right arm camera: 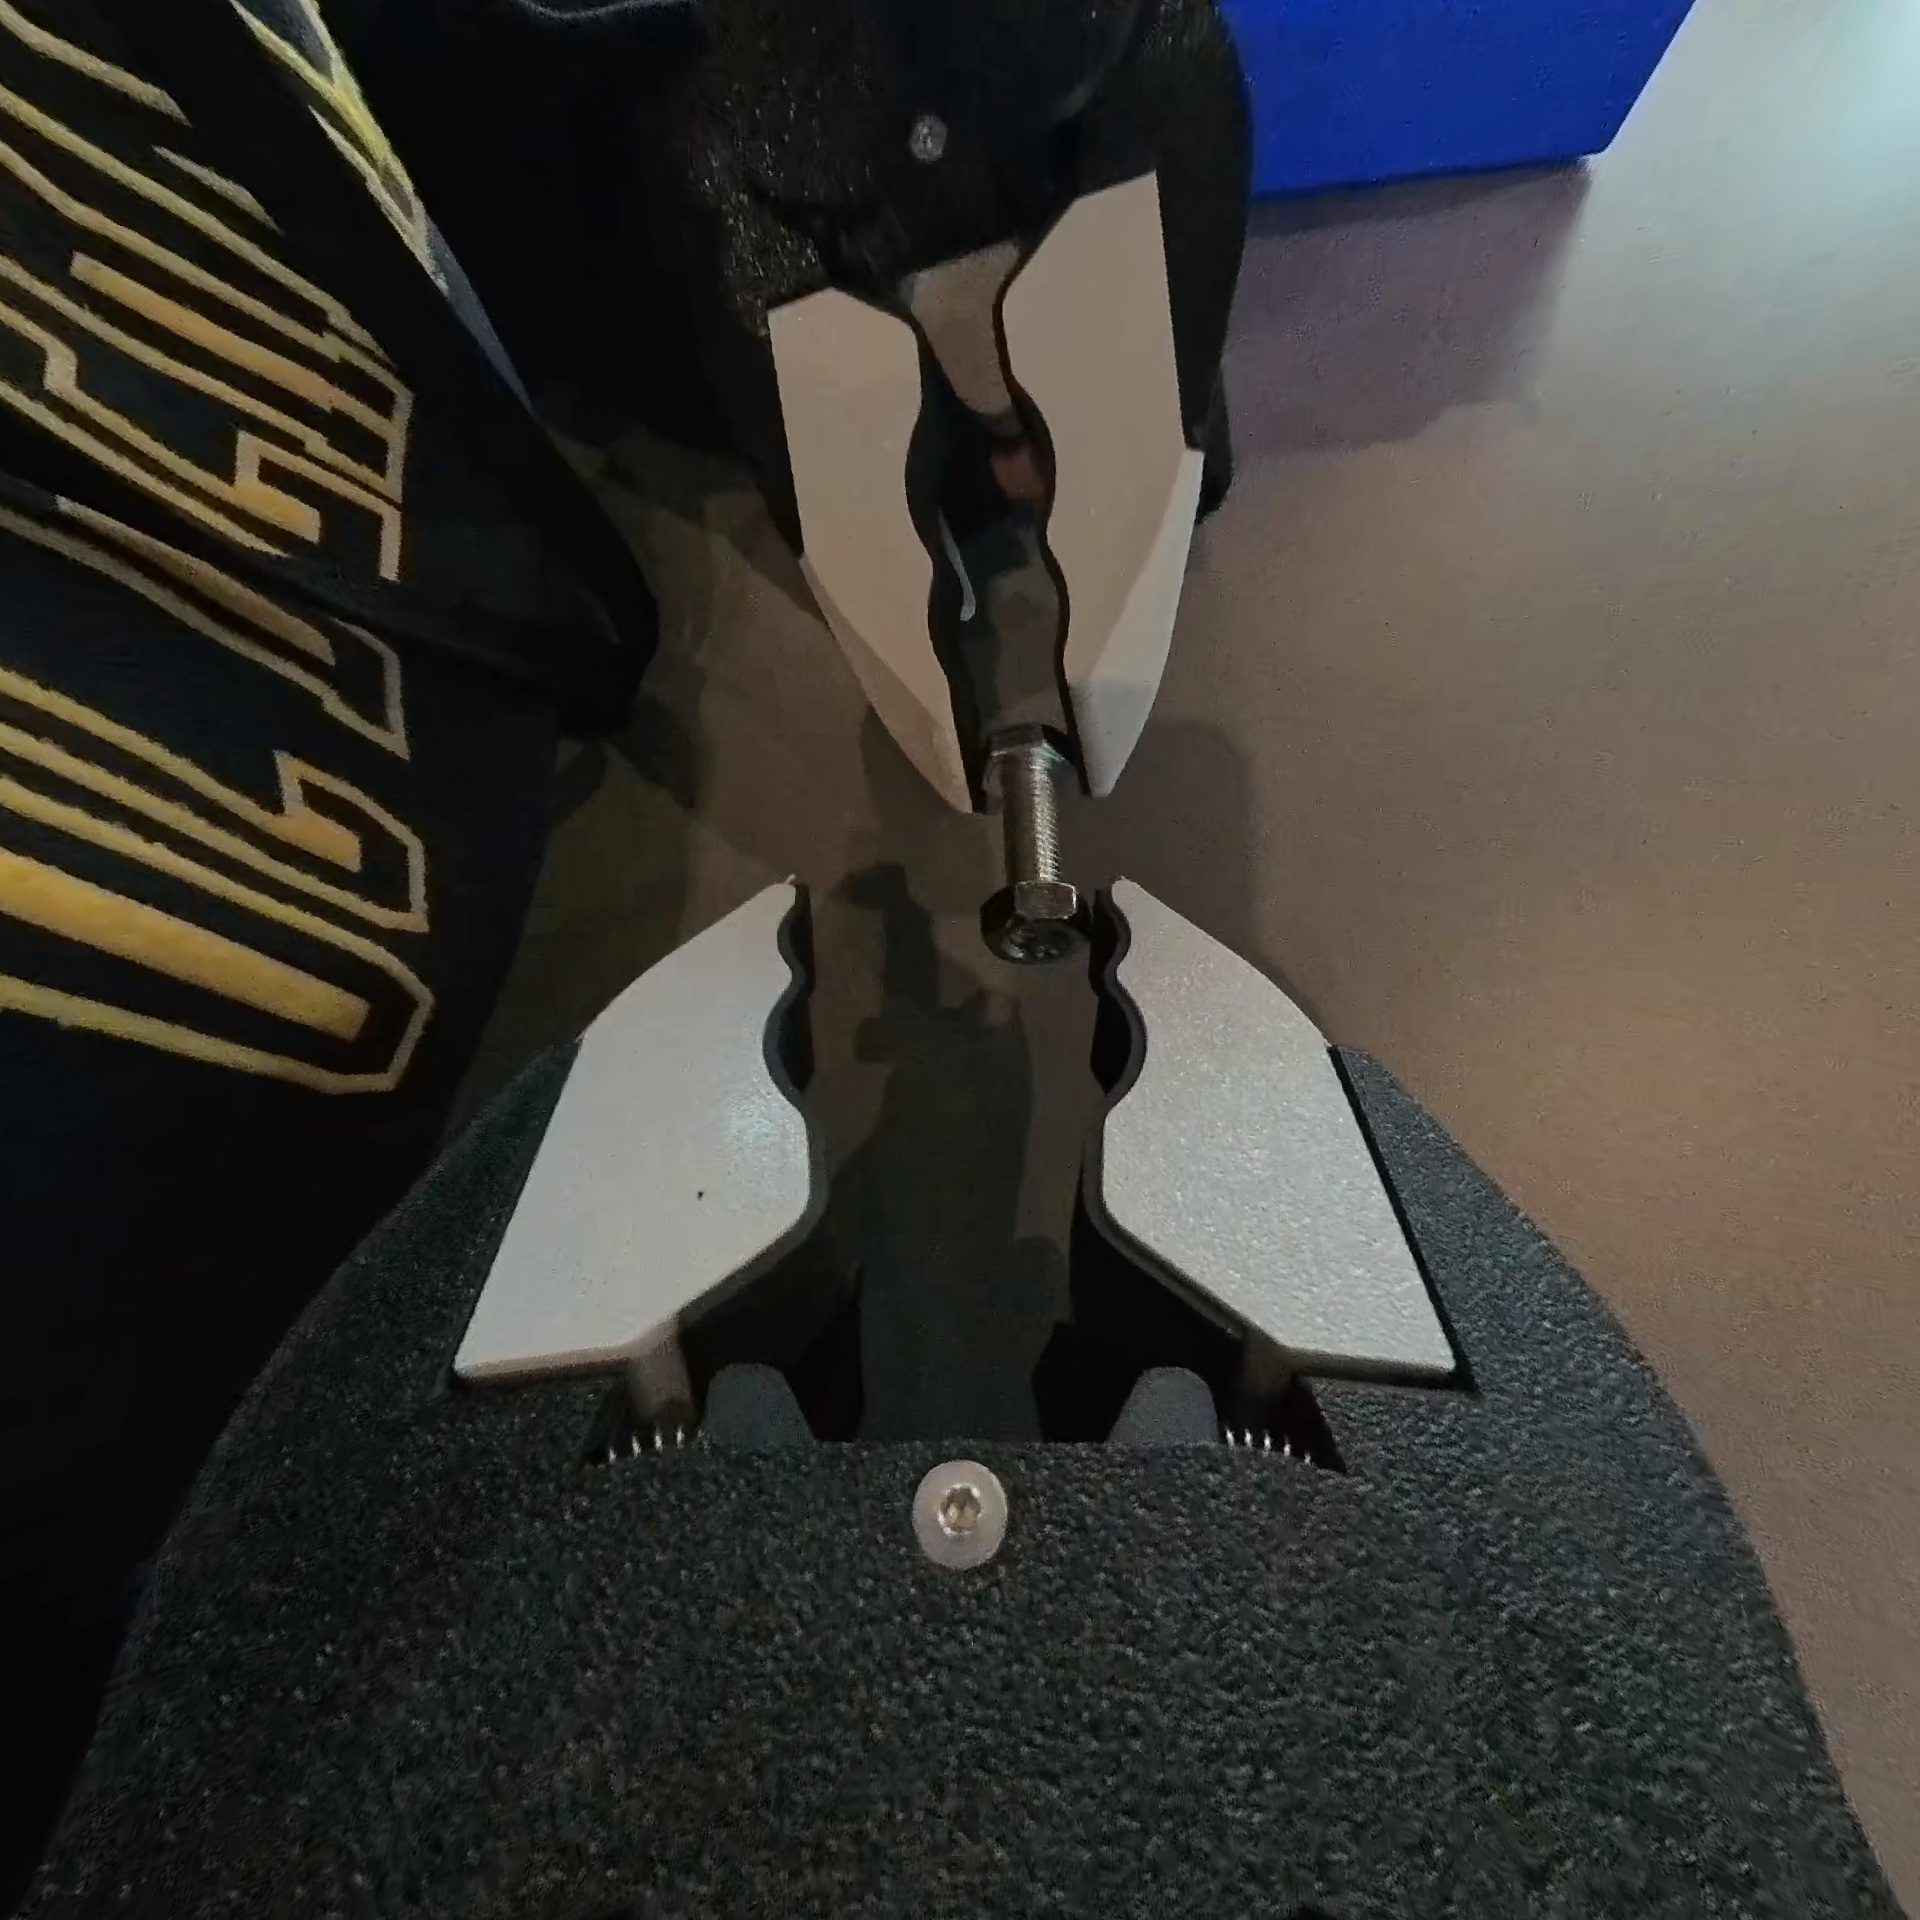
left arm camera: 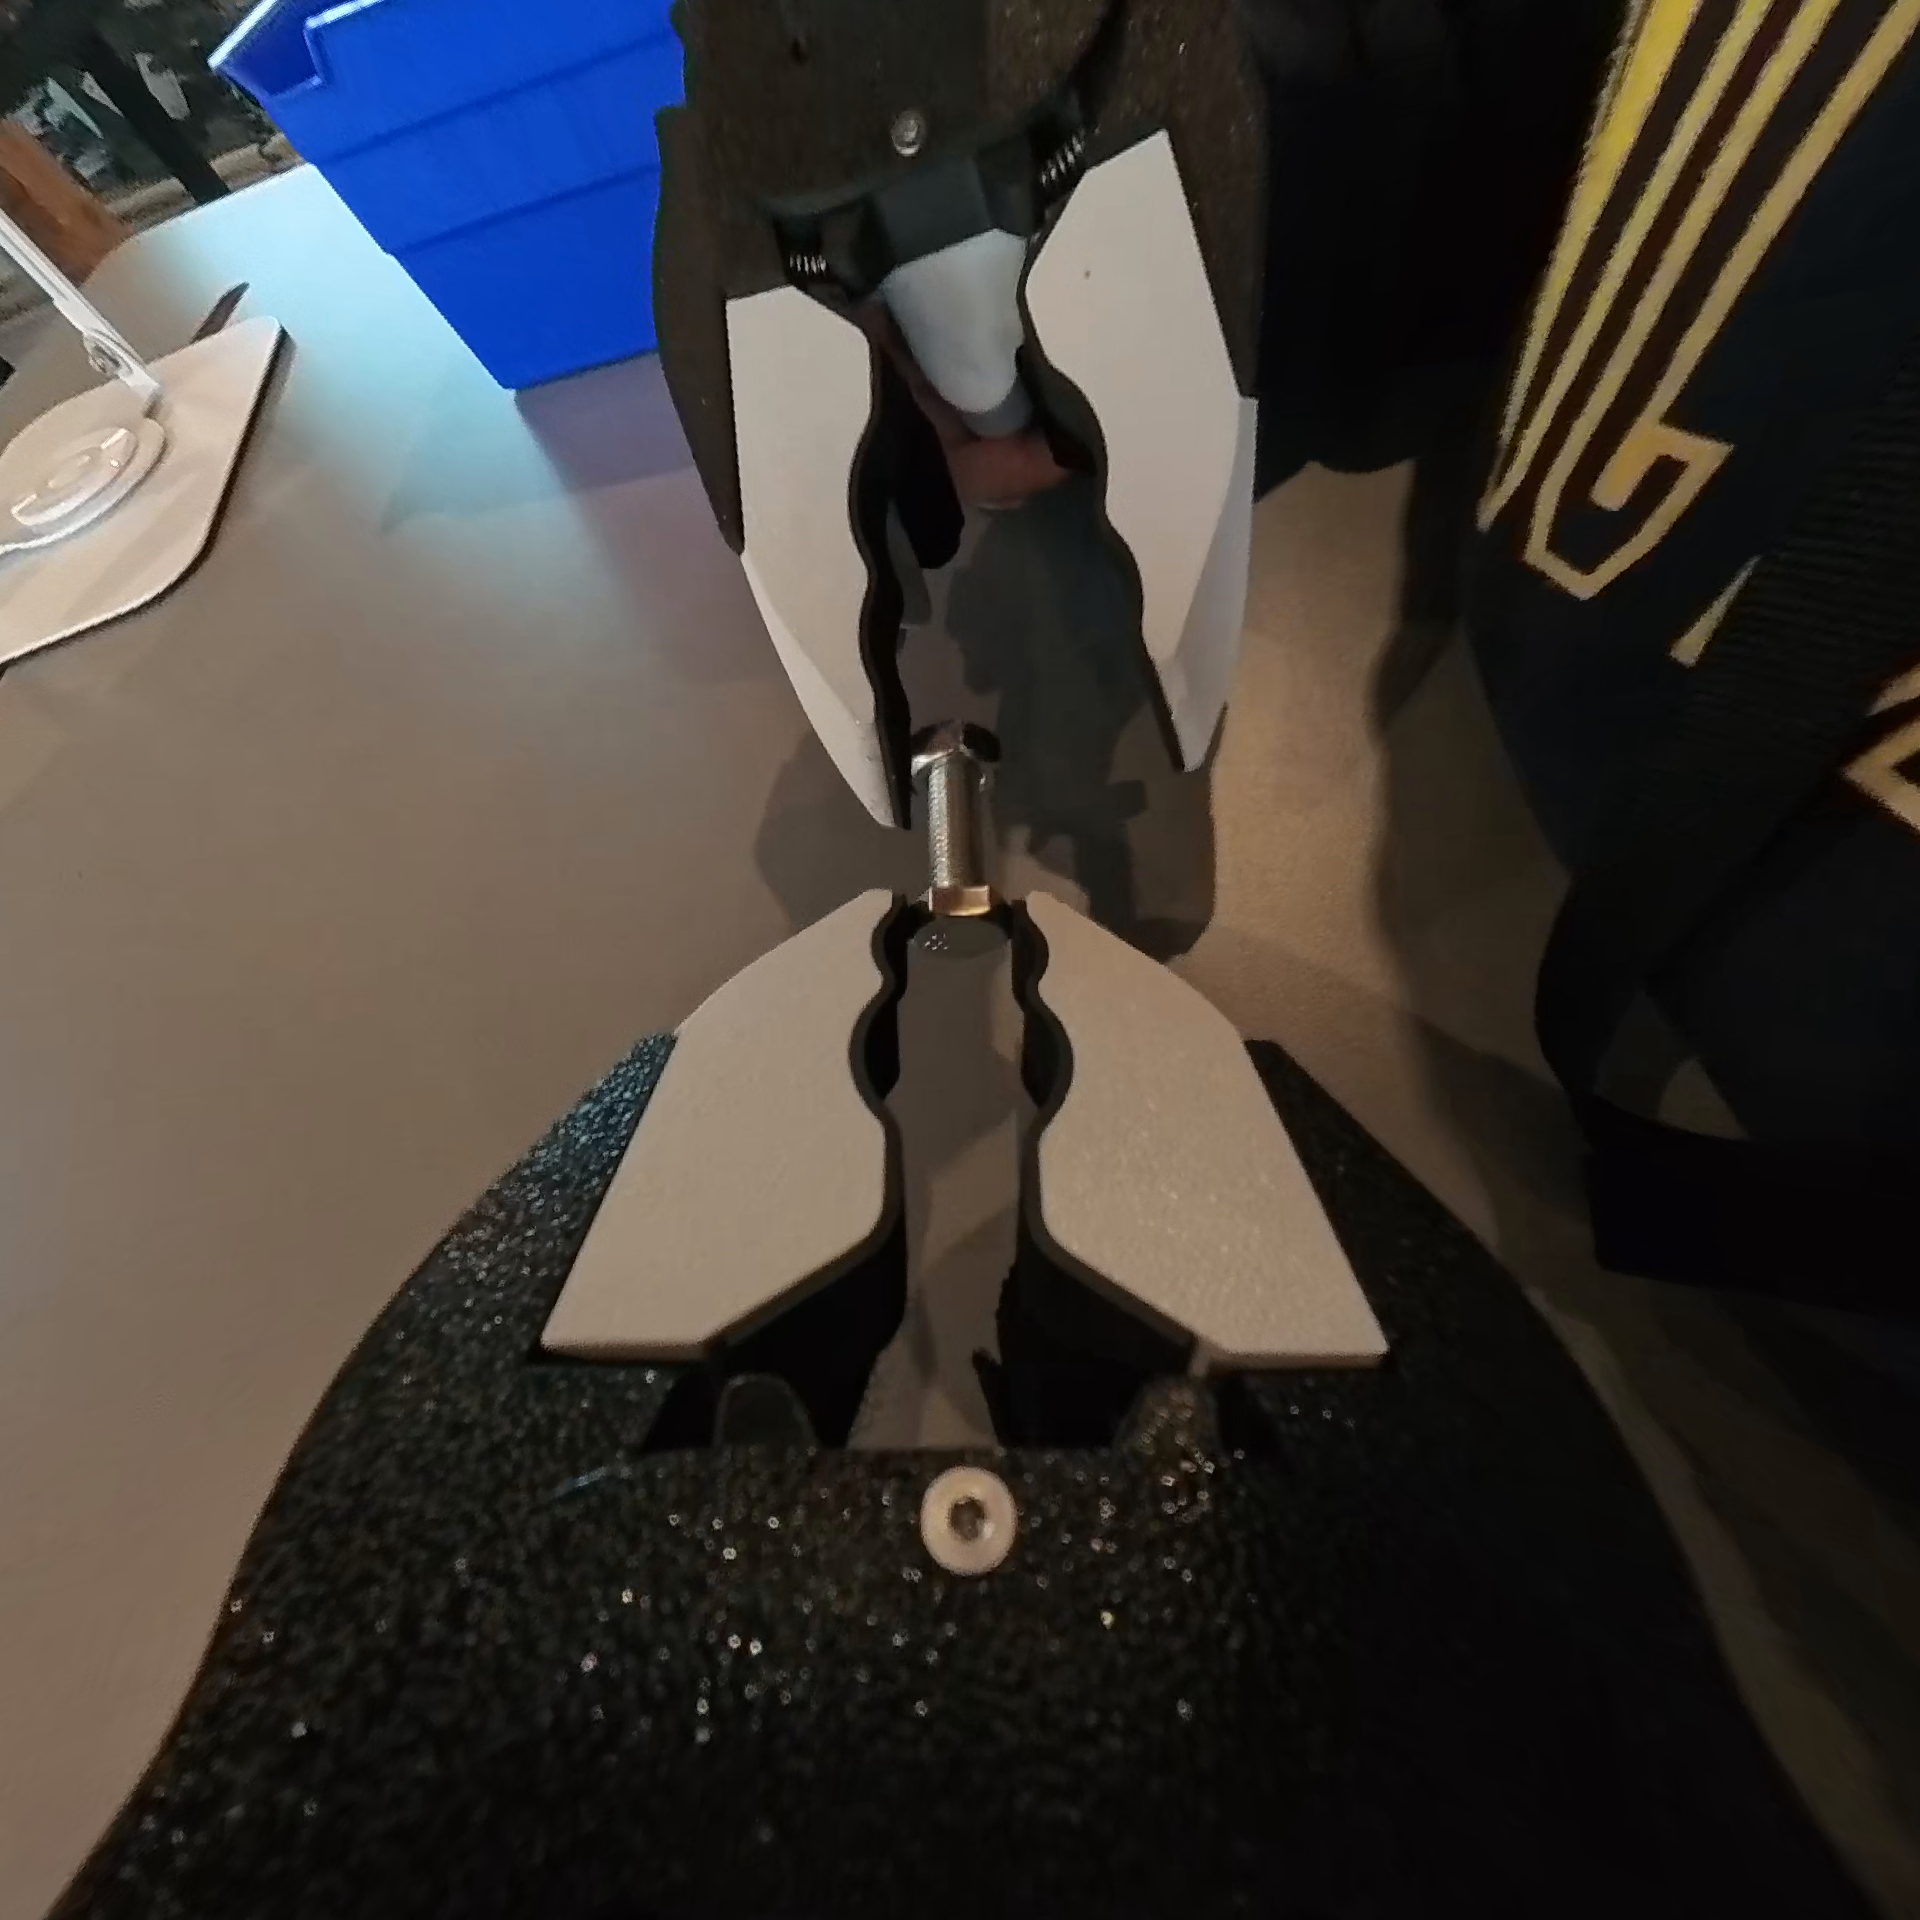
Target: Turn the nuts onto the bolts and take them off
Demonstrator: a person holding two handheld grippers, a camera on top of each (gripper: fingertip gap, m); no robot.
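Bolt (left arm camera: 948, 831) spans gap between two facing tools, above grey worktop (left arm camera: 416, 935), threaded shank bare along middle. Nut (left arm camera: 958, 900) on near end in left wrist view, pinched between tips of left tool (left arm camera: 956, 914). Hex head (right arm camera: 1034, 930) at far end lies by one finger (right arm camera: 1174, 997) of right tool (right arm camera: 956, 904), jaws spread, opposite finger clear of it. Blue bin (left arm camera: 499, 187) at 11 o'clock in left view. Dark garment with yellow stripes (left arm camera: 1714, 468) at 2 o'clock.

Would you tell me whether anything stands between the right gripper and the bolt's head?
Nothing visible does: the bolt's head lies inside the open right gripper, beside one finger; the left gripper holds the nut.
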